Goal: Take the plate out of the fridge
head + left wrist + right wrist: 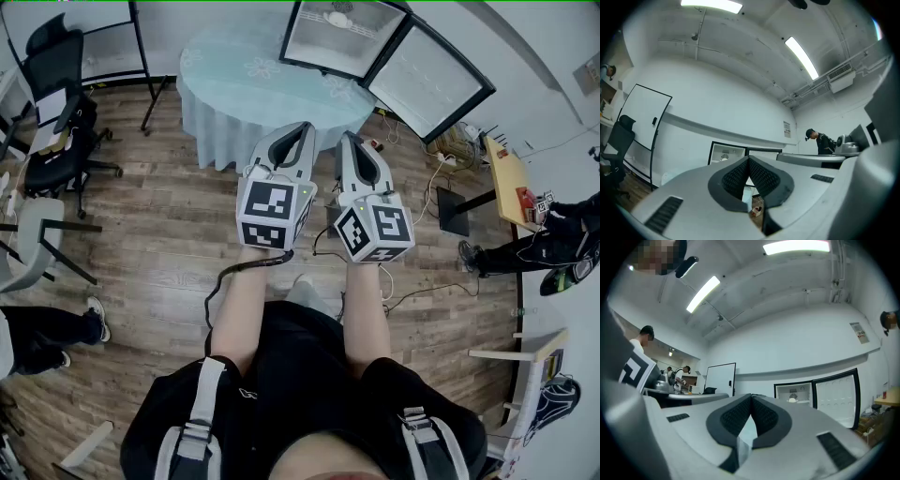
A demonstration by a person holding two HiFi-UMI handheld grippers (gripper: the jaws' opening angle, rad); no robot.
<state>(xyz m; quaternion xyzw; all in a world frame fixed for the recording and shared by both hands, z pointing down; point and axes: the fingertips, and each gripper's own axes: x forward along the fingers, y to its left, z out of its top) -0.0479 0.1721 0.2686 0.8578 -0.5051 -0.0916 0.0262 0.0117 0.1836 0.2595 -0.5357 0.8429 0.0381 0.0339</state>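
Observation:
The small fridge [336, 37] stands on the floor at the far side of the room, its door [431, 84] swung open to the right. A white plate [337, 17] rests on a shelf inside; it also shows as the plate [724, 157] in the left gripper view and the plate [792, 399] in the right gripper view. My left gripper [298, 127] and right gripper [349, 139] are held side by side at chest height, well short of the fridge. Both are shut with nothing between the pads.
A round table with a pale blue cloth [272, 89] stands between me and the fridge. An office chair [56, 103] and whiteboard [94, 37] are at the left. A wooden desk [511, 178] and a person [553, 244] are at the right. Cables lie on the wooden floor [412, 291].

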